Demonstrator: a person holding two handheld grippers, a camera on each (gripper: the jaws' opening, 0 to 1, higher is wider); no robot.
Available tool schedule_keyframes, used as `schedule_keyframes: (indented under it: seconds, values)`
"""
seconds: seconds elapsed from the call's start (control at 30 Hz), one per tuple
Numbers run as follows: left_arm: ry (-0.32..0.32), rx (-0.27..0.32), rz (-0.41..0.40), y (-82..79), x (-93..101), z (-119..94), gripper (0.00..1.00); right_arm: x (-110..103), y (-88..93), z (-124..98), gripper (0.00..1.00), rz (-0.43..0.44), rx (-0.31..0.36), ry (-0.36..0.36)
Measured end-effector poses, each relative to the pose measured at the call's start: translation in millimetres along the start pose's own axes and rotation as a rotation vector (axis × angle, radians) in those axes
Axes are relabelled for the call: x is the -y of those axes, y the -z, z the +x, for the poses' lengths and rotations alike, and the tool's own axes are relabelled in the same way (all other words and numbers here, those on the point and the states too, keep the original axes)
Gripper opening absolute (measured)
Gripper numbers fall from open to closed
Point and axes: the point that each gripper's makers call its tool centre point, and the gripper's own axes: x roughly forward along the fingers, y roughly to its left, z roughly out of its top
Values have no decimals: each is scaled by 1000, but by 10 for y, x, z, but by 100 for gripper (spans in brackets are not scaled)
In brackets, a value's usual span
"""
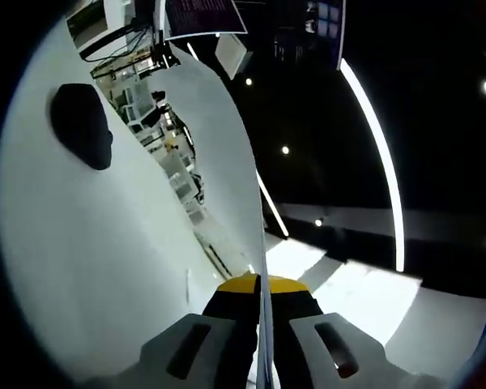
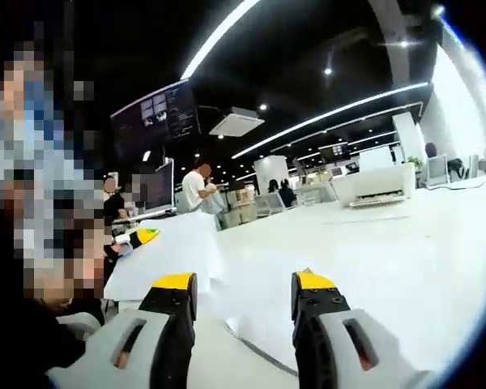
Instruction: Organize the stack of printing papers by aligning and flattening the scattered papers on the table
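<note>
While left claw pinches paper edge-on, sheet lifted off surface; right claw spread, empty, loose sheet lying just ahead, nearer it.

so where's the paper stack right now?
In the left gripper view the paper stack is pinched edge-on between the left tongs, lifted and fanning up to the left. In the right gripper view it sits left of centre, beyond the open right tongs.
</note>
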Motion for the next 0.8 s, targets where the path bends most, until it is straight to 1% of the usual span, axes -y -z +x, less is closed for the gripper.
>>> schedule_keyframes:
  seconds: [0.1, 0.17, 0.23, 0.3, 0.33, 0.47, 0.53, 0.6, 0.67, 0.7, 0.77, 0.8]
  values:
    - [0, 0, 1, -1, 0, 0, 6, 233, -6, -101, 47, -6, -5, 81]
    - [0, -1, -4, -1, -3, 0, 6, 360, -8, -159, 49, -9, -7, 109]
    - [-1, -1, -15, -5, -8, 0, 6, 396, -9, -214, 50, -10, -10, 119]
    - [-2, -2, -17, -6, -10, 1, 6, 482, -14, -270, 53, -5, -12, 135]
    - [-2, -2, -16, -5, -9, 2, 6, 457, -14, -293, 54, -8, -12, 146]
    - [-1, -7, -10, 1, -6, 3, 6, 499, -11, -401, 65, 0, -12, 225]
    - [0, -8, -7, 3, -2, 3, 6, 564, 4, -459, 70, 10, -19, 292]
    - [0, -8, -5, 3, 1, 2, 6, 624, 26, -504, 74, 8, -32, 336]
    - [0, -7, -2, 4, 4, 1, 6, 706, 41, -545, 74, 36, -34, 391]
    - [0, -7, 1, 5, 6, 1, 6, 718, 36, -542, 75, 47, -30, 394]
    - [-1, -7, 7, 7, 8, 1, 6, 741, 20, -527, 77, 97, -12, 406]
    - [-2, -7, 7, 8, 6, 1, 6, 753, 21, -519, 79, 102, -11, 413]
